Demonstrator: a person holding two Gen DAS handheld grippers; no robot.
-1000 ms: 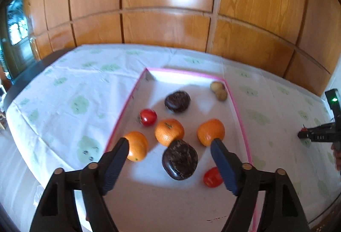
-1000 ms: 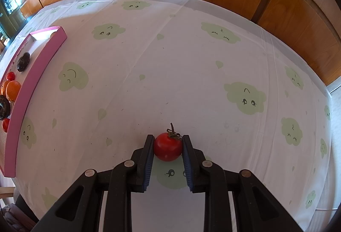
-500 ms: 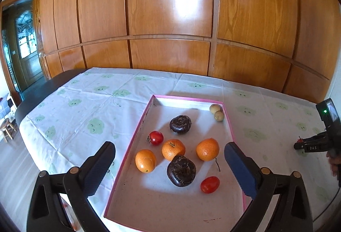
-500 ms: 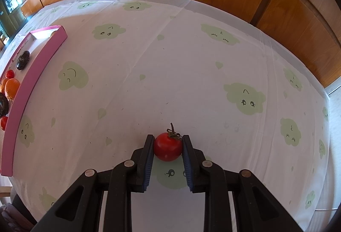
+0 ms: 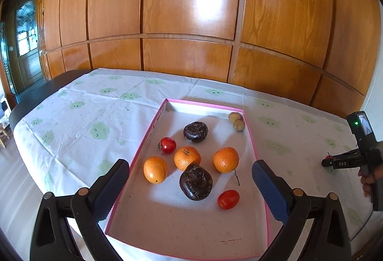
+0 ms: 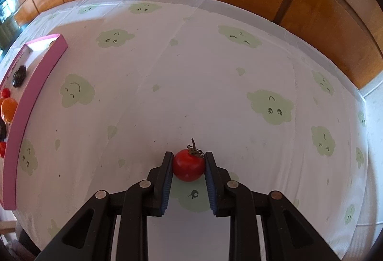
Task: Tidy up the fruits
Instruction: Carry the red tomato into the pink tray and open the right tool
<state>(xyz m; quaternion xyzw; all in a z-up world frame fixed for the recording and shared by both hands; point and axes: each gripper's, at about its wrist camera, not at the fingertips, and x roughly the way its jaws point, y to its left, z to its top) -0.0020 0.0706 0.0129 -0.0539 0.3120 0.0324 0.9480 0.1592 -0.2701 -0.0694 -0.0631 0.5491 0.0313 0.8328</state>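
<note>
fruits are mostly gathered in the pink-rimmed tray (image 5: pixel 249 131) already; on its left side a small red tomato (image 5: pixel 167 144) and an orange (image 5: pixel 155 169); towards the middle another orange (image 5: pixel 187 157) and two dark wrinkled fruits (image 5: pixel 195 131), one far, one near; a third orange (image 5: pixel 225 159) and a second tomato (image 5: pixel 228 198) further right, two small tan fruits (image 5: pixel 236 121) tucked in the far right corner; left gripper (image 5: pixel 190 177) hangs above the near end of the tray with its jaws spread as wide as they go and nothing between them; it looks finished there; best kept high so its fingers don't knock the near dark fruit.

over to the right now; right gripper (image 6: pixel 188 166) has its pads pressed on either side of a stemmed red tomato (image 6: pixel 188 164), out on the cloud-print tablecloth (image 6: pixel 191 69), well apart from the tray, whose pink wall (image 6: pixel 36 83) sits at the far left of the right wrist view; whether the tomato is touching the cloth i cannot tell.

so the step in hand, i'd say, is carrying this one leftward into the tray; grip gently, a ripe tomato will bruise; lift clear of the pink rim before crossing it; aim for bare floor beside the other tomatoes, and lower it right down before releasing, since a round fruit dropped will roll into its neighbours.
</note>
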